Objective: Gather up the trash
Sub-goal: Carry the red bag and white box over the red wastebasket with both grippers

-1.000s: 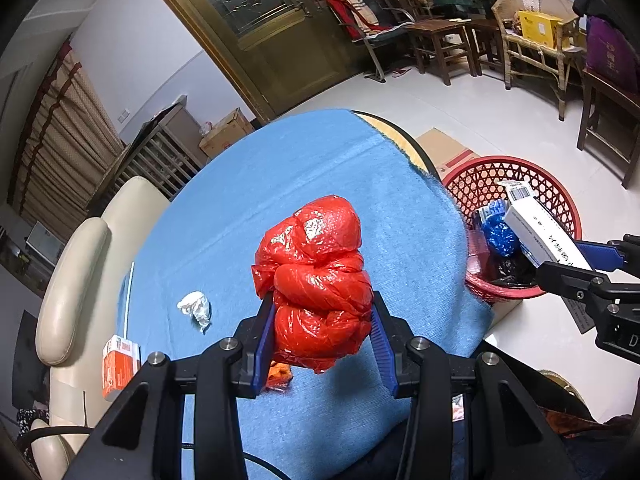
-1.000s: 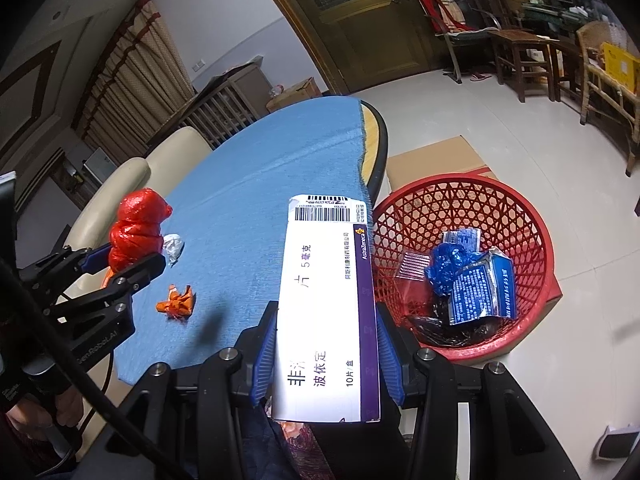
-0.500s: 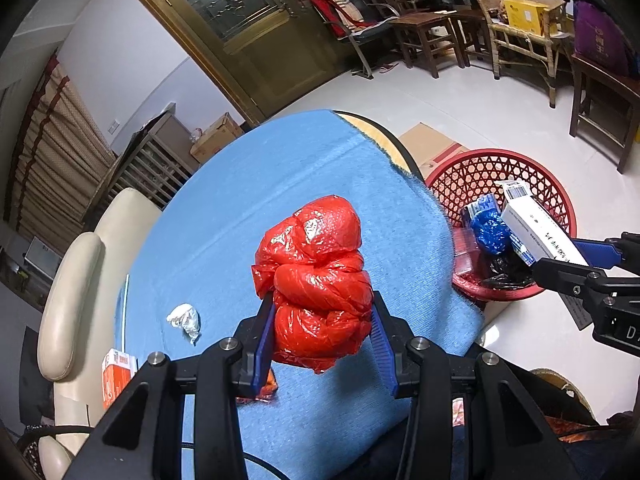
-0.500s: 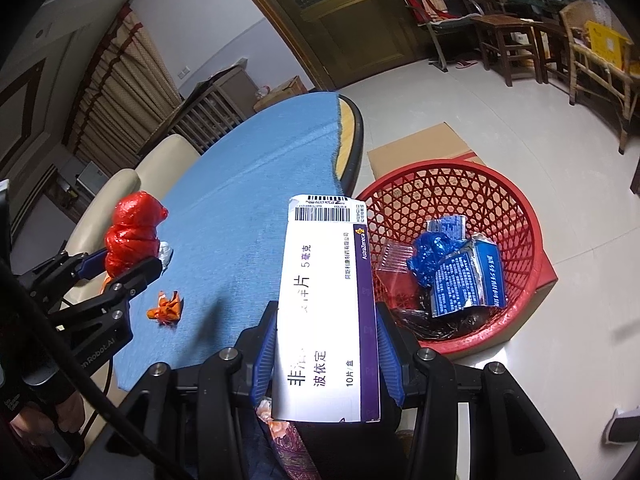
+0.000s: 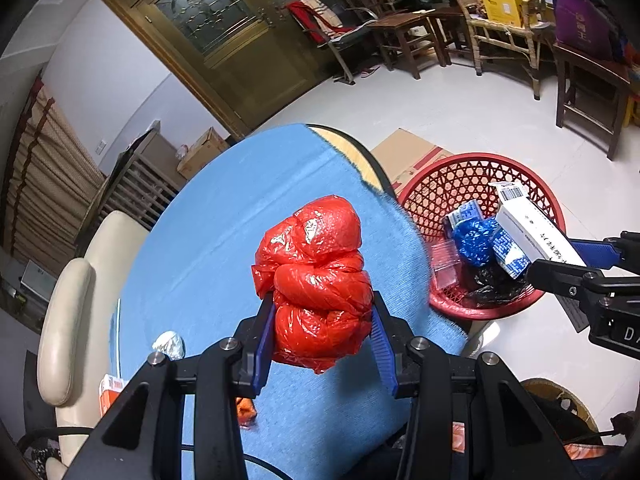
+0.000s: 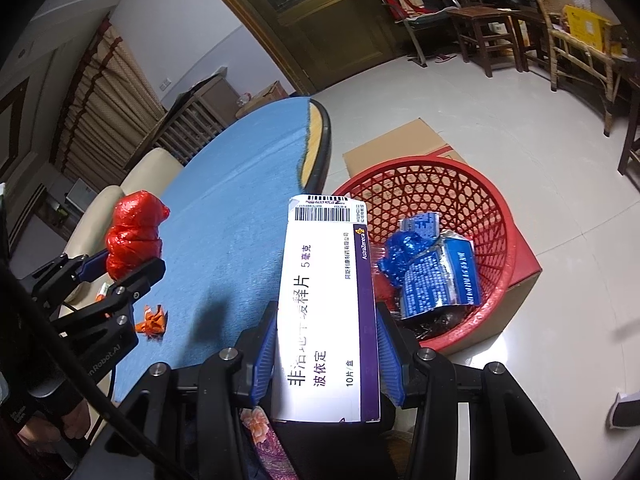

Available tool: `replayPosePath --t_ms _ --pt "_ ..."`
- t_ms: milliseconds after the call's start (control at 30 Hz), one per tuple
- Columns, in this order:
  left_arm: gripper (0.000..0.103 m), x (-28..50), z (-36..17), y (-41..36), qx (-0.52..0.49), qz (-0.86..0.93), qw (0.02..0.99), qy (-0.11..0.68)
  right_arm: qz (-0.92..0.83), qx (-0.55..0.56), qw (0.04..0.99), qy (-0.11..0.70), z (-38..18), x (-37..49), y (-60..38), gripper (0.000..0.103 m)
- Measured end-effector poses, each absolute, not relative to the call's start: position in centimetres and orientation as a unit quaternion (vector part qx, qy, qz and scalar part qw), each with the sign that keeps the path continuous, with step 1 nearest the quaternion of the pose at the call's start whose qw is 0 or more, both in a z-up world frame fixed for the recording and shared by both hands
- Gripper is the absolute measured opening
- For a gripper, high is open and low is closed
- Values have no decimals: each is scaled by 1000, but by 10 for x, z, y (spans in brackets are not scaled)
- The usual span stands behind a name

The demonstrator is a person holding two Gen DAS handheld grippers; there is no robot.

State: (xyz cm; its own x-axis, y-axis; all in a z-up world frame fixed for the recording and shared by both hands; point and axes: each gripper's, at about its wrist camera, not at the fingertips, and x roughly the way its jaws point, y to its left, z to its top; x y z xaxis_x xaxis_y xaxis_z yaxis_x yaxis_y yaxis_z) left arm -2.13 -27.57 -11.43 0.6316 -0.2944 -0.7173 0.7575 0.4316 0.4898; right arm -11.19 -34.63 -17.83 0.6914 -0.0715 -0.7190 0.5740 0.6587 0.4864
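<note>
Left wrist view: left gripper (image 5: pixel 324 336) pinches crinkled red plastic bag (image 5: pixel 316 280); right gripper (image 6: pixel 326 354) clamps flat cardboard box (image 6: pixel 328 312).

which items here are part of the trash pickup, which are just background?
Job:
- red plastic bag, in left gripper
- medicine box, in right gripper
- red basket
- white wad, orange scrap on the blue cloth

Background:
- cardboard box
- cream chair
- wooden doors

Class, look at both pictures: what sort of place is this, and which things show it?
Probably a home living room: wooden chairs, a glazed double door, and a cloth-covered table beside a red basket.
</note>
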Motion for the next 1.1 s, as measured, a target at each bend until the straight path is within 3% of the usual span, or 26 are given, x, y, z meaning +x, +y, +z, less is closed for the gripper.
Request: replayPosePath --t_ms 1100 --pt "46 -25 -123 -321 408 -366 785 289 -236 406 819 331 -188 -140 -385 48"
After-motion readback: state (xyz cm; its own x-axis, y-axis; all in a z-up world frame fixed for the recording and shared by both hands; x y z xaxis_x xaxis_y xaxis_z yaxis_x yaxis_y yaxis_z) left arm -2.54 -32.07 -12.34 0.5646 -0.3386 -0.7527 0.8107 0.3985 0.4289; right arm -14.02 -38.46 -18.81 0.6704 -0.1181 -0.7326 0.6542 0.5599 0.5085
